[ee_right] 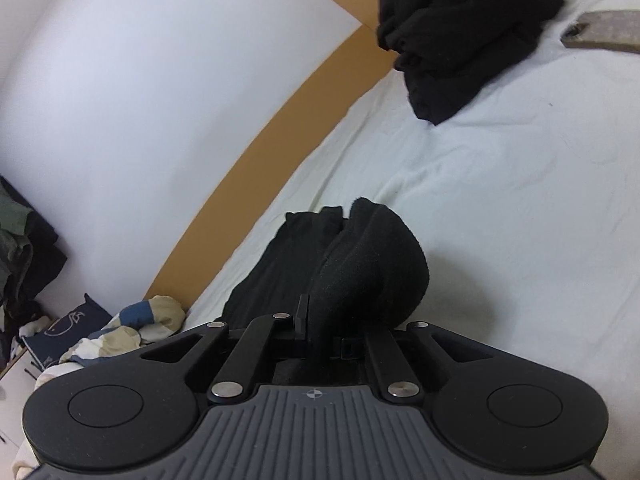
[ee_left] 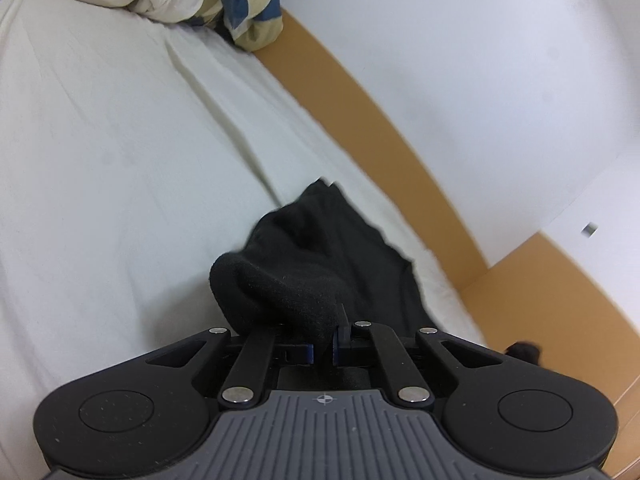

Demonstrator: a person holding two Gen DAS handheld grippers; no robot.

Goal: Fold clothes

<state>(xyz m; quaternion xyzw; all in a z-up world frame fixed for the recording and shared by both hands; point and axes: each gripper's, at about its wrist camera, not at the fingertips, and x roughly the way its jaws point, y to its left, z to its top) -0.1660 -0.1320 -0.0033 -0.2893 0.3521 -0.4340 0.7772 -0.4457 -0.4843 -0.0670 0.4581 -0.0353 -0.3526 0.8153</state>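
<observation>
From my feed: black garment (ee_left: 320, 240), white bed sheet (ee_left: 100, 160), tan headboard strip (ee_left: 360, 100), blue-and-beige patterned blanket (ee_left: 248, 4), and a navy pillow (ee_right: 66, 330) with a white whale outline.

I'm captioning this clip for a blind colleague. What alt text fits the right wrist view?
The right gripper is shut on a black garment bunched over a white bedsheet. A heap of black clothes lies farther back, and a white wall stands to the left.
</observation>
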